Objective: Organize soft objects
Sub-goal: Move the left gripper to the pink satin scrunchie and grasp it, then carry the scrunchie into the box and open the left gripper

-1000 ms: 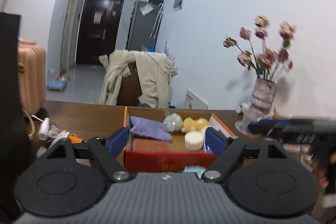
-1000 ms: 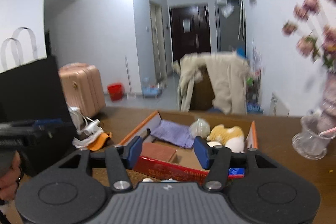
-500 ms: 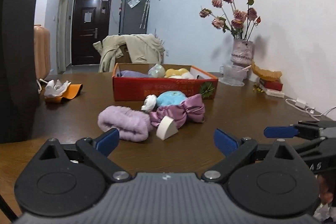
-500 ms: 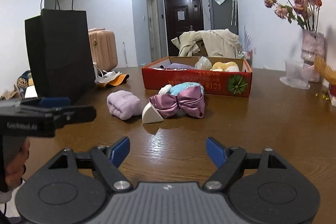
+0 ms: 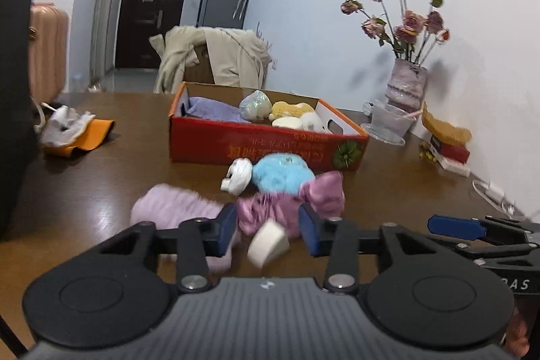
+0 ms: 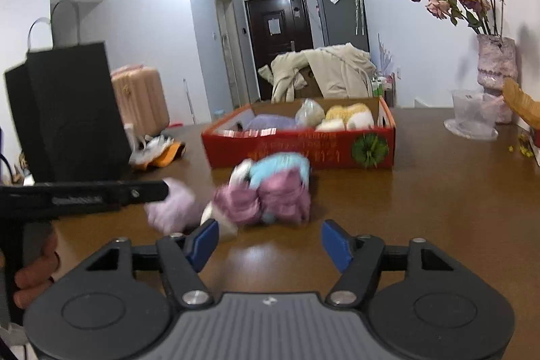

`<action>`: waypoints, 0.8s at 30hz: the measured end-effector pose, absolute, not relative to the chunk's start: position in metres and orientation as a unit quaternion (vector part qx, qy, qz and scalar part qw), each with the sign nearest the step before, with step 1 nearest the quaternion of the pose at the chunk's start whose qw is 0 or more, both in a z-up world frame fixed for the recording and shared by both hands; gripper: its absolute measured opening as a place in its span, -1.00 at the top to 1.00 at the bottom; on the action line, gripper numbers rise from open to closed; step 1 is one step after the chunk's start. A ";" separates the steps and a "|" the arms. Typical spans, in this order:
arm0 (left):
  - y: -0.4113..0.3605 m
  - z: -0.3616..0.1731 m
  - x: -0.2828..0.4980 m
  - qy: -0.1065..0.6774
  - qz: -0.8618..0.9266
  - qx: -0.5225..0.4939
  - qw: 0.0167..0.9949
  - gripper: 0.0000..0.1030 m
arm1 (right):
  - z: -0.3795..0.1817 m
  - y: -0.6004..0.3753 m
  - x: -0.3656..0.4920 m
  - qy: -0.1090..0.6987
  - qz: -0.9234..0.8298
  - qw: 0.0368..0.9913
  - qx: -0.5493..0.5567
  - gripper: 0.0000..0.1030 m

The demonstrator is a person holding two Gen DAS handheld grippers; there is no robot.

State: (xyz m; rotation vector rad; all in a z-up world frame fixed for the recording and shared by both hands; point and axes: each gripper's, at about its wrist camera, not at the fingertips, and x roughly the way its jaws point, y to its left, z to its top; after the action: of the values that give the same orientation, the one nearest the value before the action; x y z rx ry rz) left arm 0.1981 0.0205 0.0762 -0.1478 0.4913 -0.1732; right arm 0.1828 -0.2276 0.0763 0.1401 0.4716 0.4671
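Whereas half a second ago both tools hung low and well back from the pile, the left gripper [image 5: 266,233] has now come forward and risen, so the soft things lie right at its fingers. Those fingers stand apart and hold nothing; the gap between them has narrowed since then, and a white wedge sponge [image 5: 268,243] shows in it, though whether it lies between the tips or just beyond them cannot be told. Just past the tips lies the mauve satin bow [image 5: 290,208], with the fluffy lilac roll [image 5: 172,211] beside the left-hand finger. Behind the bow sit a blue plush [image 5: 280,174] and a small white plush piece [image 5: 238,179], touching one another.

The right gripper [image 6: 270,242] has also closed in but stays nearer the viewer, its fingers wide apart and empty, with bare tabletop [image 6: 422,208] between them and the pile ahead.

Farther on stands the red box [image 5: 263,147], already holding a purple cloth [image 5: 216,110], a yellow plush [image 5: 292,108] and other pale pieces.

By my judgement, the left tool is lining up a pick of the sponge or the bow; five loose items remain outside the box.
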 end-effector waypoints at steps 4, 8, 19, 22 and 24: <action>0.015 0.074 0.250 0.268 -0.085 -0.069 0.957 0.33 | 0.087 -0.222 0.234 0.224 0.226 0.946 0.066 -0.03; 0.010 0.058 0.282 0.312 -0.071 -0.060 0.946 0.33 | 0.082 -0.216 0.286 0.253 0.224 0.938 0.077 0.11; 0.006 0.034 0.296 0.346 -0.111 -0.079 0.928 0.14 | 0.032 -0.215 0.316 0.337 0.247 0.903 0.104 0.54; 0.004 0.033 0.295 0.345 -0.134 -0.081 0.926 0.49 | 0.025 -0.215 0.307 0.336 0.253 0.901 0.102 0.68; 0.001 0.033 0.293 0.341 -0.145 -0.074 0.926 0.73 | 0.023 -0.214 0.302 0.330 0.253 0.905 0.096 0.74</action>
State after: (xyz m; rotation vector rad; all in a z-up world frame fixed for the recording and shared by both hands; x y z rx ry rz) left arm 0.2931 0.0006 0.0326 -0.1516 0.6983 -0.2977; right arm 0.3024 -0.2138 0.0232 0.1979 0.6811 0.5222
